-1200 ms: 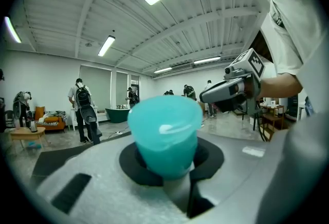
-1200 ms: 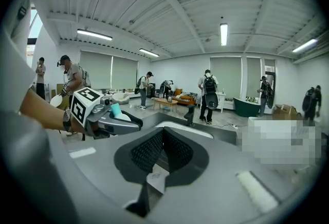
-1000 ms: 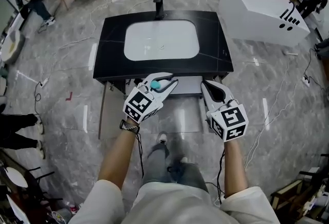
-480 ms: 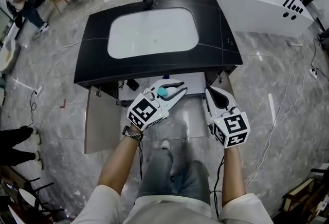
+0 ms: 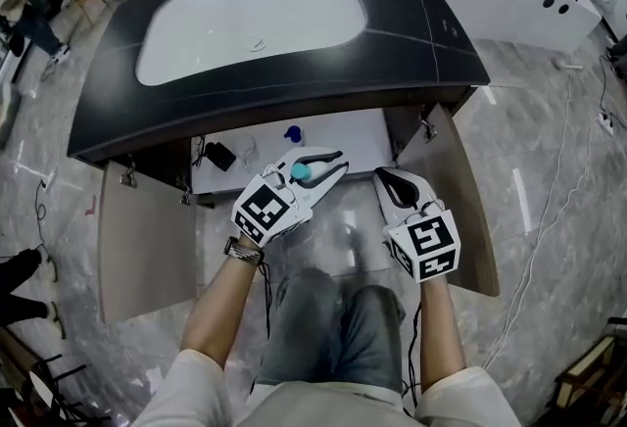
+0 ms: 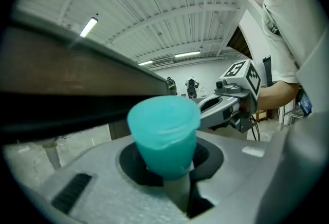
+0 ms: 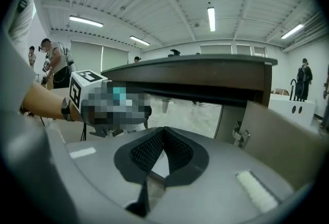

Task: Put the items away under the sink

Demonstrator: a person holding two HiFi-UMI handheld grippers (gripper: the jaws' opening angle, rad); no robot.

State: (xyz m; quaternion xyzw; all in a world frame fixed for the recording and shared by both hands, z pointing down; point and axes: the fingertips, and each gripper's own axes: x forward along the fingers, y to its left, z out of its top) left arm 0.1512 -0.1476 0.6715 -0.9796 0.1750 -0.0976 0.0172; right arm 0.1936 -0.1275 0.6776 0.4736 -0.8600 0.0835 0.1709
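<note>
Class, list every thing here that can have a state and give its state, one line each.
Left wooden cabinet door: swung open.
Right wooden cabinet door: swung open.
Left gripper: shut on the teal-capped item.
Right gripper: shut, empty.
White sink basin: empty.

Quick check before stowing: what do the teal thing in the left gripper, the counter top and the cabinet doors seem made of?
Teal thing: probably plastic, smooth with a soft sheen and even colour.
Counter top: stone or stone-look slab, dark, satin, with thin pale veins.
Cabinet doors: likely laminated board, flat matte grey-brown panels; core not visible.
</note>
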